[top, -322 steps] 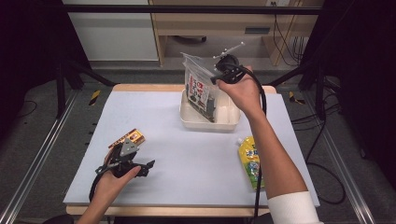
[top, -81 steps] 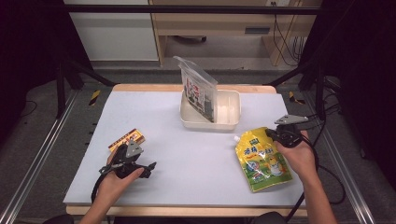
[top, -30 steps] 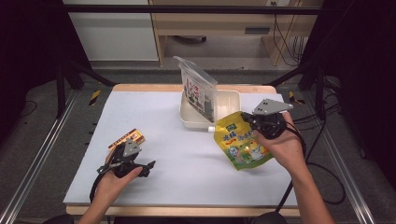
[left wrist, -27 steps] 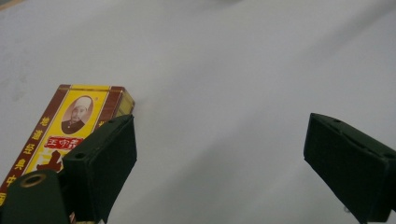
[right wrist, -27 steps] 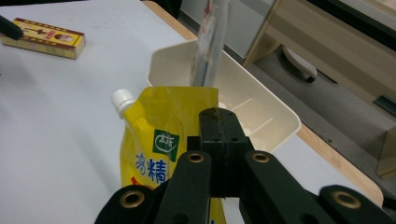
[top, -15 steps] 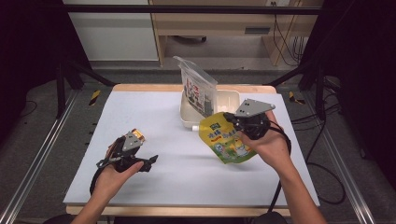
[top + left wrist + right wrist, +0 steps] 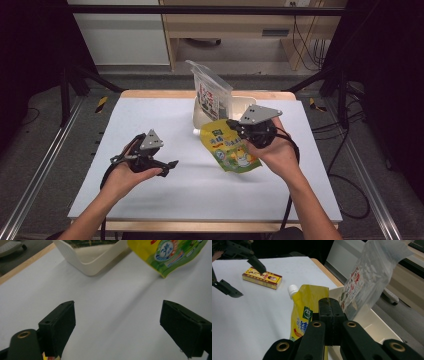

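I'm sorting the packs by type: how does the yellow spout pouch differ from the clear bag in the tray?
The yellow pouch is opaque, printed yellow and green; the clear bag is see-through with a printed label. The yellow pouch has a white screw cap; the clear bag shows none. The yellow pouch is clamped in the right gripper above the table; the clear bag stands in the cream tray. Both are soft, flexible packs.

Chinese character "精" on the yellow spout pouch

One yellow spouted pouch, one clear printed bag, one cream tray, one small box.
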`<control>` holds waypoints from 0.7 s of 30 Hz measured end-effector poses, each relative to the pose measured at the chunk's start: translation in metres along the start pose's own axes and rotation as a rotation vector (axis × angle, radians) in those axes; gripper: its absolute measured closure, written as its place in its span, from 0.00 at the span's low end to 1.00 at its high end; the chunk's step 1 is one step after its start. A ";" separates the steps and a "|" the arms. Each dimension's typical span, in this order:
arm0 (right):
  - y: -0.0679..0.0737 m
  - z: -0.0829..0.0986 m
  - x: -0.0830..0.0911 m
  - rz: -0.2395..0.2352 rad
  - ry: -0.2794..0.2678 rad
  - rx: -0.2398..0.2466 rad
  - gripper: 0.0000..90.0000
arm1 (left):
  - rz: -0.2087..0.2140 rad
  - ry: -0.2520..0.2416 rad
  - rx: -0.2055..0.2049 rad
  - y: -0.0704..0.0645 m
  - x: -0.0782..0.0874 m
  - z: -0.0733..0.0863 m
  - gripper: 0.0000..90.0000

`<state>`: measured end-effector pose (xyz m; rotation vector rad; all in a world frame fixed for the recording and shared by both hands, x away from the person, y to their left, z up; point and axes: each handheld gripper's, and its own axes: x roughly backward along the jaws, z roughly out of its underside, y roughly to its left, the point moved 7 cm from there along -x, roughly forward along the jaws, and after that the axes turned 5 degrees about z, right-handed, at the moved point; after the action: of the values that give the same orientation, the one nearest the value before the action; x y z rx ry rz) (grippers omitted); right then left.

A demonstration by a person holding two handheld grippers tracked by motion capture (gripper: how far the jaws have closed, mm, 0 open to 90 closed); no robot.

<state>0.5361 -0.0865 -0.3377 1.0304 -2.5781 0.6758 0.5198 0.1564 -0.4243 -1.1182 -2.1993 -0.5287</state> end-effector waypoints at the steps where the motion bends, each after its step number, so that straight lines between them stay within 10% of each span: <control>1: 0.001 -0.001 -0.001 -0.004 -0.004 0.000 1.00 | 0.016 -0.005 -0.006 0.000 0.000 -0.004 0.15; 21: 0.019 -0.015 -0.010 -0.069 -0.032 0.028 1.00 | 0.090 0.055 -0.159 0.007 -0.018 -0.058 0.19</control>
<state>0.5313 -0.0610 -0.3354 1.1416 -2.5539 0.6848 0.5533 0.1160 -0.3936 -1.2631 -2.0779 -0.6961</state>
